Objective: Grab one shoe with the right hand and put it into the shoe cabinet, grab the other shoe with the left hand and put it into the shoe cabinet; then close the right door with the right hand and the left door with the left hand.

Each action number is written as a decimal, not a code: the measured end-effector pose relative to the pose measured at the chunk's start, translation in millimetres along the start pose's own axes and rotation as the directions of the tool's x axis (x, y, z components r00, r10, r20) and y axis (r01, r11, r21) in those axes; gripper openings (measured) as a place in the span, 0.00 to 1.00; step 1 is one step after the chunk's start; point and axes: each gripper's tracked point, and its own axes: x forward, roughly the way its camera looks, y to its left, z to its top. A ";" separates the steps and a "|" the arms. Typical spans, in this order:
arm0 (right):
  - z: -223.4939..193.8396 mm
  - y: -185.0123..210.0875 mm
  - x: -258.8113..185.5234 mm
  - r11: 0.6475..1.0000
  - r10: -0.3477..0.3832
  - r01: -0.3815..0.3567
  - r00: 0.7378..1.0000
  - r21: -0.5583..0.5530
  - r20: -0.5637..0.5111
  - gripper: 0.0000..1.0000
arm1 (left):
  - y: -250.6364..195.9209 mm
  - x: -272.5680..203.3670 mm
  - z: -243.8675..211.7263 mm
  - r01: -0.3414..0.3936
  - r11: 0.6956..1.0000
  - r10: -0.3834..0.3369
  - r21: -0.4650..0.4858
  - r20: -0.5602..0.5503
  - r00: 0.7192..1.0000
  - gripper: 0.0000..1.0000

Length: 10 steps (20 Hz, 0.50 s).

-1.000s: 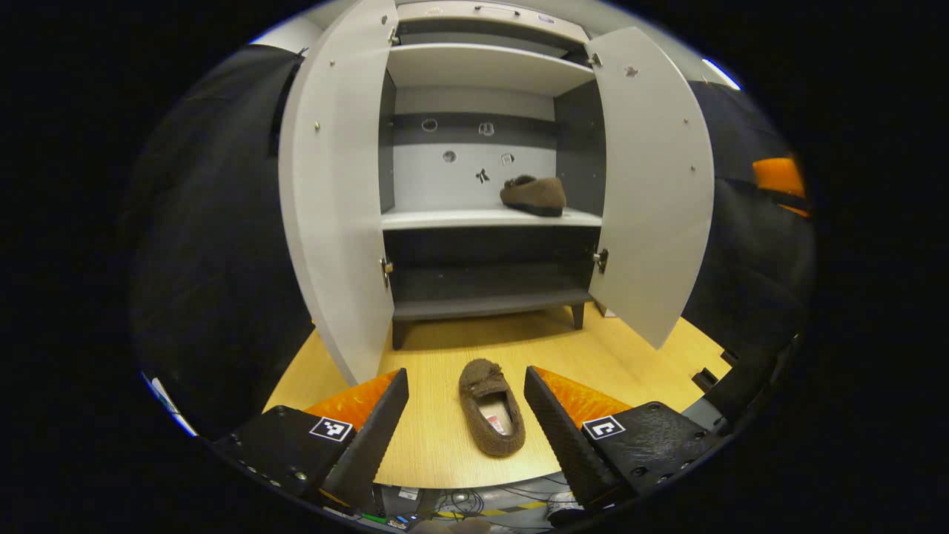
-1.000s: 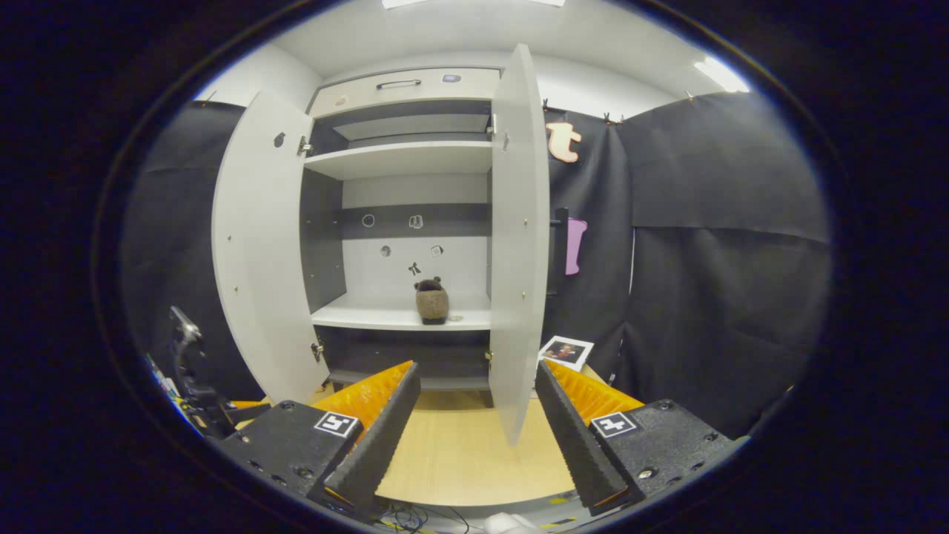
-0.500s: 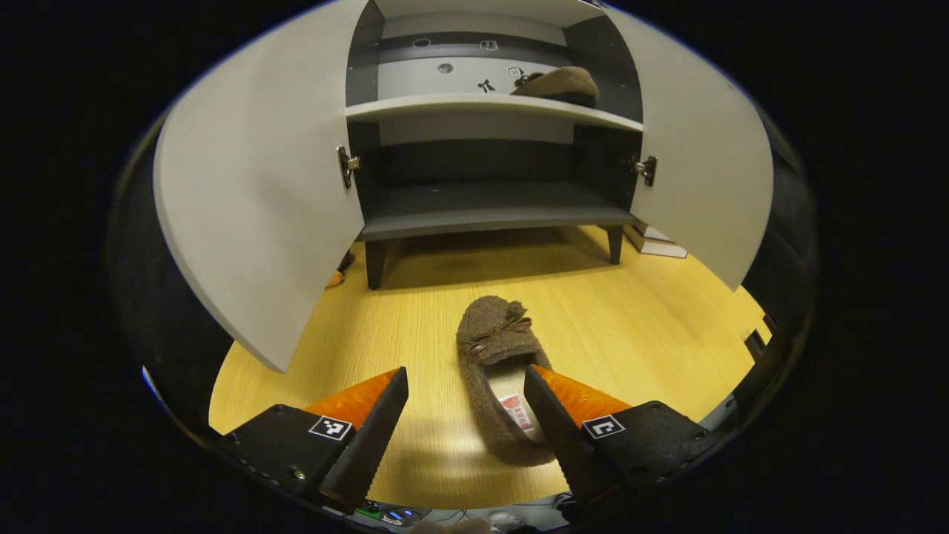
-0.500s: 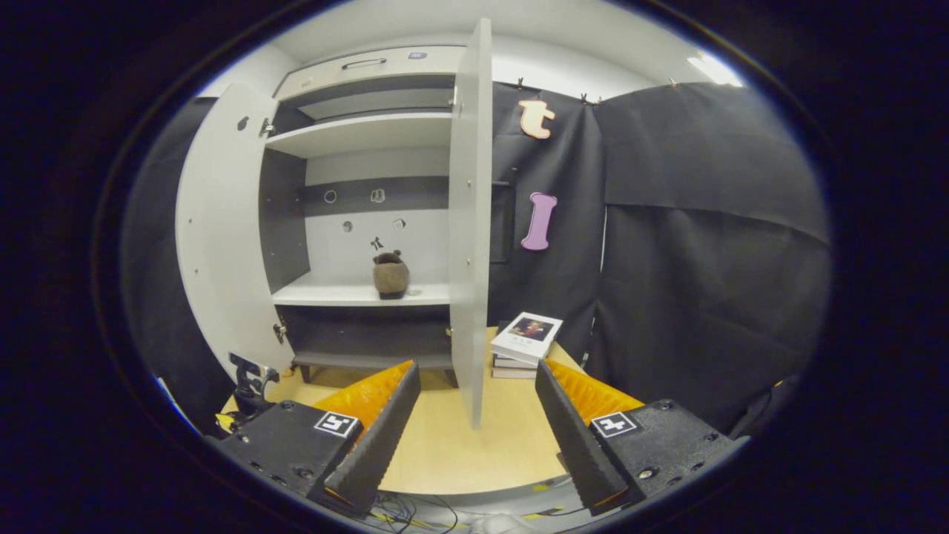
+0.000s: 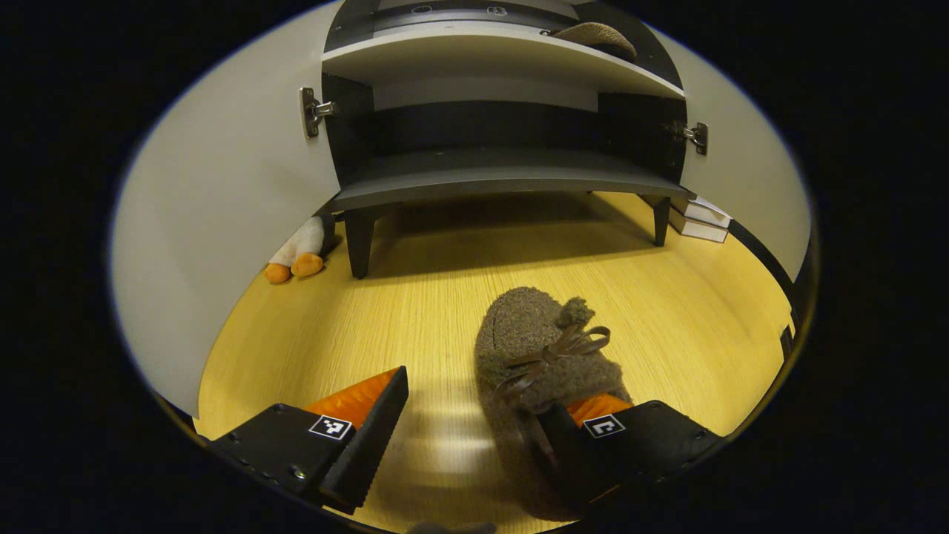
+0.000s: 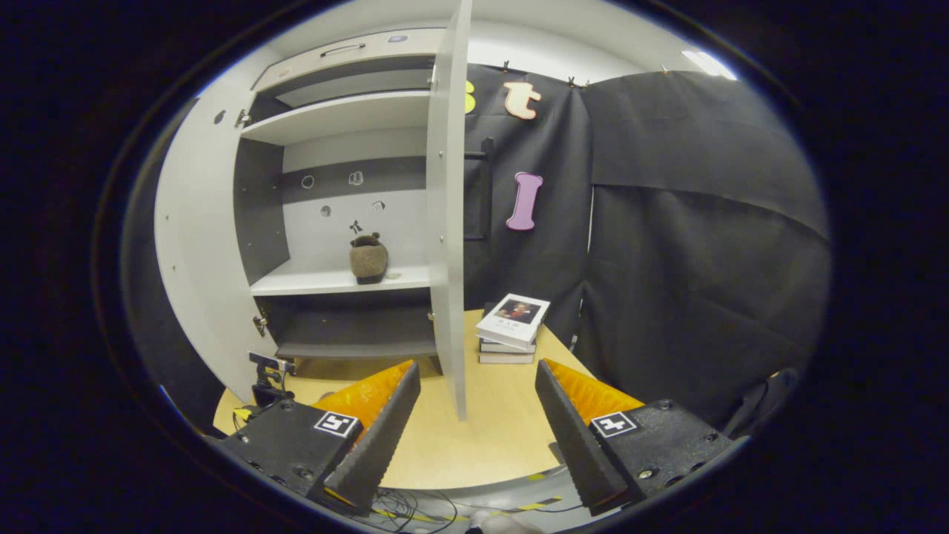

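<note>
Straddling the brown fuzzy slipper (image 5: 537, 356) on the wooden floor (image 5: 371, 319), our left gripper (image 5: 474, 437) has its jaws spread wide with nothing clamped: the slipper lies toward the right finger, which seems tucked into its opening, long axis running away from us, bow toe toward the shoe cabinet (image 5: 489, 174). We judge a squeeze comes next. Our right gripper (image 6: 478, 423) hangs wide and empty near the right door (image 6: 445, 222); the other slipper (image 6: 368, 259) sits shelved
</note>
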 end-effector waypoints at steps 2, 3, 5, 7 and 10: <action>-0.8 -0.7 3.0 1.000 -0.001 0.001 1.000 0.001 -0.004 0.99 | -4.4 7.9 1.6 0.011 1.000 -0.011 -0.004 0.005 1.000 0.97; -0.5 -1.1 3.8 1.000 -0.001 0.001 1.000 0.000 -0.005 0.99 | -8.2 12.8 4.7 0.017 1.000 -0.017 -0.009 0.016 1.000 1.00; 0.1 -1.4 5.4 1.000 -0.002 0.002 1.000 -0.007 -0.006 0.99 | -16.8 17.9 6.3 0.042 0.999 -0.041 -0.022 0.021 0.999 0.79; 0.6 -0.7 5.6 1.000 0.004 -0.004 1.000 -0.009 -0.007 0.99 | -26.5 18.1 7.1 0.058 0.998 -0.057 -0.024 0.022 0.998 0.55; 0.5 -0.3 5.8 1.000 0.014 -0.014 1.000 0.001 -0.008 0.99 | -15.7 19.1 9.0 -0.007 1.000 0.007 0.002 0.019 1.000 0.31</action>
